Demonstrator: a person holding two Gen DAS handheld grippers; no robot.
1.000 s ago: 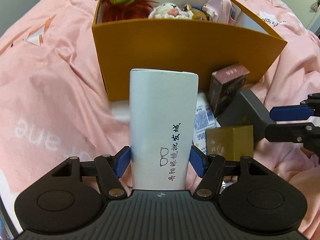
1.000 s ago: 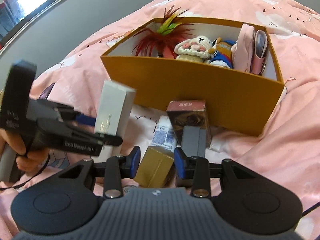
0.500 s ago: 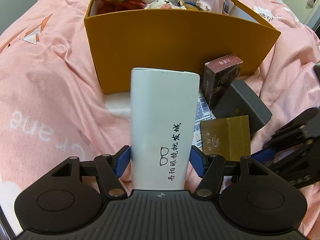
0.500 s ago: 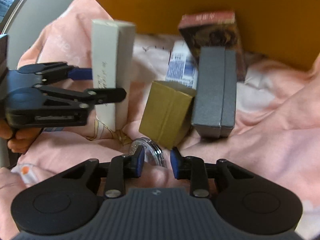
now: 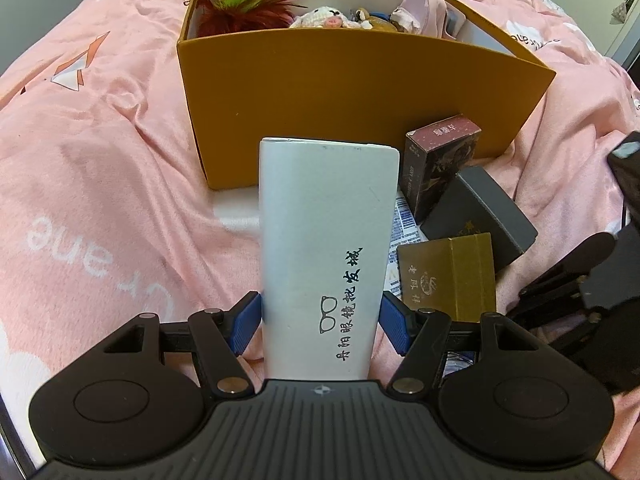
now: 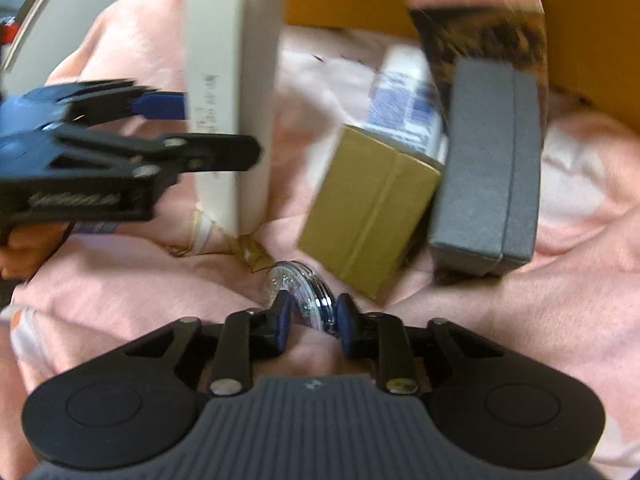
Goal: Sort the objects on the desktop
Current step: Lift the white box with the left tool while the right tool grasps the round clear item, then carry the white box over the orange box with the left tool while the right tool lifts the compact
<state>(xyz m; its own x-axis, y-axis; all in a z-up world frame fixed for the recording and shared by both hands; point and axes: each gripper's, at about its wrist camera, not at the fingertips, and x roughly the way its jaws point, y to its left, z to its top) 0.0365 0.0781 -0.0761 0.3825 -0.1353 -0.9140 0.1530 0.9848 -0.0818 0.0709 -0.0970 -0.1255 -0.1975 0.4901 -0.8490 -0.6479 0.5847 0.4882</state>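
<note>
Pink bedding [image 5: 100, 152]: L claw [image 5: 320, 322] pinching white box [image 5: 326, 216], R claw [image 6: 312, 316] just been closing round clear disc [image 6: 308, 292].

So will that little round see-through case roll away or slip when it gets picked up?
Probably a bit slippery: the small round clear plastic case looks smooth and shiny. It stands on edge in the soft pink blanket, so it could roll if nudged. The right gripper has just been closing its jaws around it, which should steady it.

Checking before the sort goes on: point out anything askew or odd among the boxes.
The gold box lies tilted, leaning against the grey box. The dark red box leans too. Nothing looks spilled or damaged.
</note>
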